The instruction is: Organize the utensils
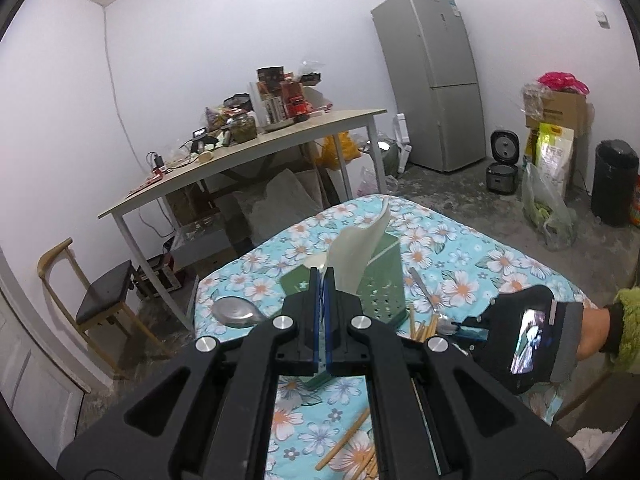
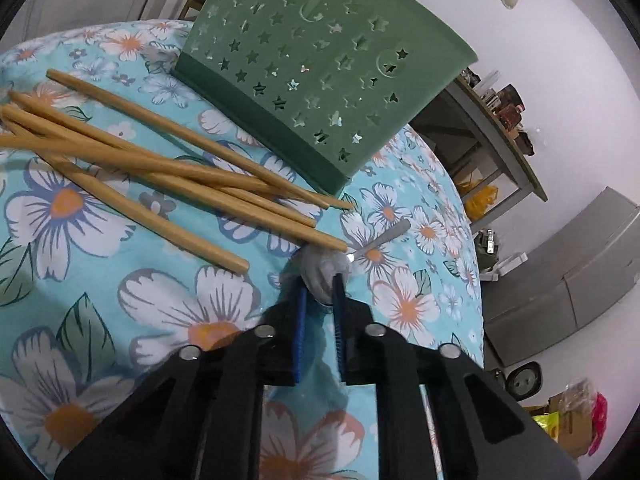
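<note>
1. Blue pads line the left gripper (image 1: 322,280), and its jaws are clenched tight on a cream flat scoop (image 1: 358,254) that sticks up in front of the camera.
2. The right gripper (image 2: 320,280) has its jaws clenched on the bowl of a small metal spoon (image 2: 324,268). The spoon's handle points away across the cloth.
3. Wooden chopsticks (image 2: 160,168) lie in a loose pile on the flowered surface (image 2: 80,300), just left of the small spoon. One tip touches the spoon.
4. The green holder (image 2: 320,60) with star holes stands just past the chopsticks, on the same surface.
5. A big metal spoon (image 1: 236,312) lies on the left of the holder.
6. A hand (image 1: 592,332) in a fuzzy green sleeve (image 1: 628,328) grips the right tool.
7. Far back stand a long table (image 1: 248,156), a wooden chair (image 1: 100,296) and a grey fridge (image 1: 432,76).
</note>
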Demonstrator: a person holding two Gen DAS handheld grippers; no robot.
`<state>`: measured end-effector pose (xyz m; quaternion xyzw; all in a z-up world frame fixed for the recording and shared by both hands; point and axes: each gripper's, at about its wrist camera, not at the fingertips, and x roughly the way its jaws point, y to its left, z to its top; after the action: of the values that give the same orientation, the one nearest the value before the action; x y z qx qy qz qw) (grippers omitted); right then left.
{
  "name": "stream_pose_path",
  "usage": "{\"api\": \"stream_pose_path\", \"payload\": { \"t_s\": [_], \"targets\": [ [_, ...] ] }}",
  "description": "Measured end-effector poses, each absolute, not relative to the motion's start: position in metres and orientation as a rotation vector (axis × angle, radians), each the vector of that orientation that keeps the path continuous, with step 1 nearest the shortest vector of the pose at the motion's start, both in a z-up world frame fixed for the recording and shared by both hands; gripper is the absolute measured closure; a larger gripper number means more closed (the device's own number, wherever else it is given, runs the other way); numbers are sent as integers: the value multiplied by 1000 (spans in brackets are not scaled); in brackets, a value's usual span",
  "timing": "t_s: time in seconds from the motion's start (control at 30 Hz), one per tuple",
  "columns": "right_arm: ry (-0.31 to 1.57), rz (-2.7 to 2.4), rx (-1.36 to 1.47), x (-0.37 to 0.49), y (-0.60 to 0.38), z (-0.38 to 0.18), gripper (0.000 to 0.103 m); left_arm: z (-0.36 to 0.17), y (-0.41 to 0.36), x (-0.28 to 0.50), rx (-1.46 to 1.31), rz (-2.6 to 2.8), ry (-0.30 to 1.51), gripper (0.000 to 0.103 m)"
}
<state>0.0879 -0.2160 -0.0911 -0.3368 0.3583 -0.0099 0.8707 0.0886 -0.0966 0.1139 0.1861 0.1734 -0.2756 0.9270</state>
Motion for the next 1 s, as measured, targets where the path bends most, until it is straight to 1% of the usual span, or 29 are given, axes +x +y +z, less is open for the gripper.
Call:
{"api": "stream_pose_path", "payload": {
  "t_s": [0.1,0.47,0.63,0.77,1.0],
  "targets": [
    [746,-35,-672,85,-216,-87,100,118,-90,91,368,-543,355,102],
    [716,-26,-333,54,-248,-34,100,124,-70,100,345,-488,361,102],
    [653,-9,-117,39,-270,-1,100,129,-60,103,364,-467,366,102],
    [599,11,27,33,-287,15,101,133,-54,107,396,-463,398,102],
    [526,26,174,25,-308,32,101,137,-43,113,492,-449,464,102]
  ]
}}
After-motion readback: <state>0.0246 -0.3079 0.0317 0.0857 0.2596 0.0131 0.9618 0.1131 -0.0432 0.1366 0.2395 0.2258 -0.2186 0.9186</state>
